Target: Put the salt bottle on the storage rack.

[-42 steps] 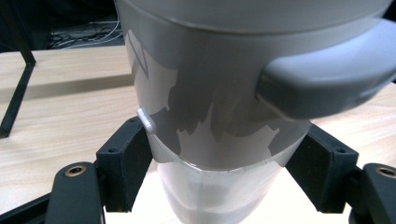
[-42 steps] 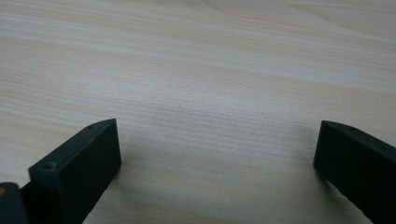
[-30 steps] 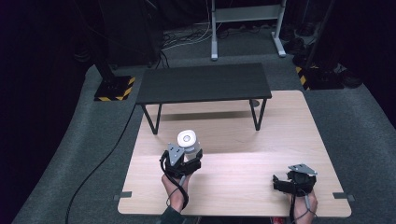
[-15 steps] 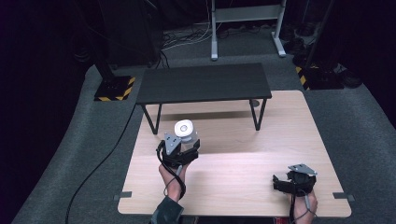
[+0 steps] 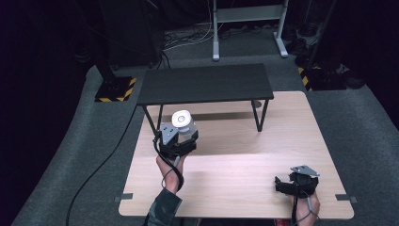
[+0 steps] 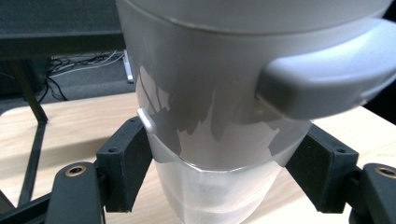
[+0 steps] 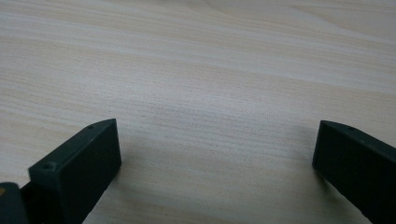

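A frosted white bottle [image 5: 183, 123] with a grey-white cap stands upright in my left gripper [image 5: 181, 136], just in front of the black shelf's left legs. In the left gripper view the bottle [image 6: 219, 116] sits between the two black jaws, which press on its sides, and it seems lifted off the wooden table. My right gripper [image 5: 282, 184] rests low at the table's front right corner. Its jaws stand wide apart in the right gripper view [image 7: 215, 168], with bare wood between them.
A low black shelf [image 5: 204, 84] on thin legs stands across the far half of the wooden table [image 5: 244, 160]. Grey carpet surrounds the table. A black stand with yellow-striped base [image 5: 115, 88] and a white frame [image 5: 244, 19] are behind.
My left gripper has carried the bottle away from me, toward the black shelf's left legs, and a bit higher. The right gripper has stayed where it was.
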A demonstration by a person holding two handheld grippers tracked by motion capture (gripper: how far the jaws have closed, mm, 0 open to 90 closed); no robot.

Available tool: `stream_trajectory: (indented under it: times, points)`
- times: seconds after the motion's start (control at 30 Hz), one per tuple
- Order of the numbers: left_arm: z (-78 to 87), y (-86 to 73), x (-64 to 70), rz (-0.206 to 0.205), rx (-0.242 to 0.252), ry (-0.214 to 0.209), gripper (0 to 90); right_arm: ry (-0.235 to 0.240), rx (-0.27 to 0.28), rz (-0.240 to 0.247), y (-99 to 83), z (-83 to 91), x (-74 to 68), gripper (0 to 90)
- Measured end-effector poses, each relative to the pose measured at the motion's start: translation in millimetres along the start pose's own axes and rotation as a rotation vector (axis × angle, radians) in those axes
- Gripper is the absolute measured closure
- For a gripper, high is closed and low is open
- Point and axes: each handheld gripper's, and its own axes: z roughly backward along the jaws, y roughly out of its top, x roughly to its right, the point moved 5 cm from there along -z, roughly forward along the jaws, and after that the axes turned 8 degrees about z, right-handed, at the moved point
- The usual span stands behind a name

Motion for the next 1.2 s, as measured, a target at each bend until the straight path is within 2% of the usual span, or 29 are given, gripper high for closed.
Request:
stream_trajectory:
  times: [0.17,0.23,0.57,1.2]
  points:
    - [-0.5,15.0,-0.9,-0.014,0.012,-0.001,26.6,0.0,0.0,0.0,0.0,0.0,0.0,0.0]
    - [-0.5,15.0,-0.9,-0.014,0.012,-0.001,26.6,0.002,0.0,-0.002,0.0,-0.1,0.3,0.0]
    - [-8.3,39.7,-4.0,-0.031,0.012,0.002,26.6,0.001,0.0,-0.002,-0.1,-0.1,0.2,0.0]
    - [-28.5,77.0,-11.1,-0.049,0.0,0.044,26.6,0.001,0.0,-0.002,-0.1,-0.1,0.2,0.0]
